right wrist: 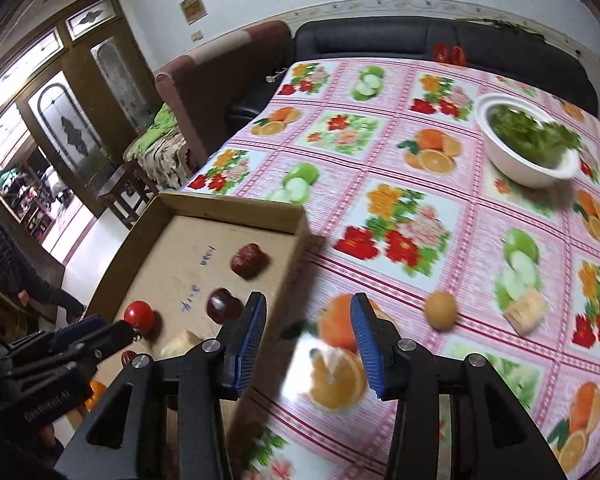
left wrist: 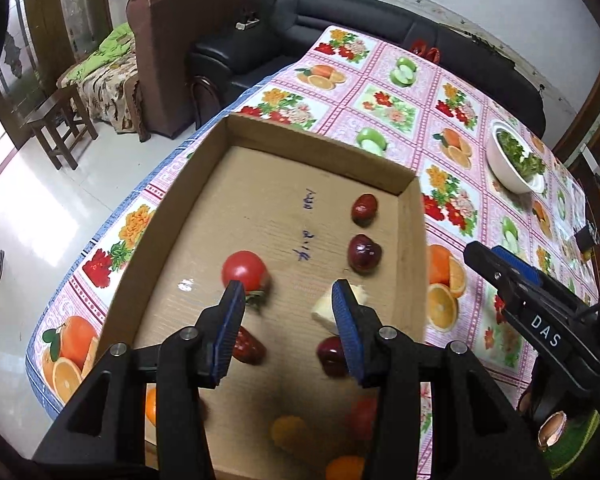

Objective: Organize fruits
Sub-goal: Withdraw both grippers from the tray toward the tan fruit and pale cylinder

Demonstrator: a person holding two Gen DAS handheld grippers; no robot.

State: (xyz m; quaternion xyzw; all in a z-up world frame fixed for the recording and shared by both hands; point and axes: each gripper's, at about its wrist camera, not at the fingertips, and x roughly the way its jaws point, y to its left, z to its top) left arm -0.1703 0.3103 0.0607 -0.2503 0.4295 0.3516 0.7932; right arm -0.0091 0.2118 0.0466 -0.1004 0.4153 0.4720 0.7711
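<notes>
The counter (right wrist: pixel 440 216) is covered by a pink checked cloth printed with oranges, apples and flowers. Behind it stand a black sofa (left wrist: pixel 340 12) and a brown armchair (left wrist: pixel 188 40); a wooden stool (left wrist: pixel 60 128) stands on the pale tiled floor. A glazed wooden door shows in the right wrist view.

A shallow cardboard tray (left wrist: pixel 320 152) lies on the counter near its left edge. It contains a red tomato (left wrist: pixel 242 268), several dark red fruits (left wrist: pixel 364 253), a pale cut piece (left wrist: pixel 328 308) and small orange fruits at the near end.

Left tool (left wrist: pixel 288 320): positioned above the tray, jaws parted and empty. The tomato lies just beyond its left finger and the pale piece beside its right finger; contact cannot be determined.

Right tool (right wrist: pixel 308 340): positioned above the cloth just right of the tray wall, jaws parted with nothing between them.

On the bare cloth lie a small tan round fruit (right wrist: pixel 442 308) and, further right, a pale cut chunk (right wrist: pixel 528 310), both outside the tray. A white bowl (right wrist: pixel 524 172) of green leaves stands well beyond them. The tray's right wall stands between the right tool and the tray contents.
</notes>
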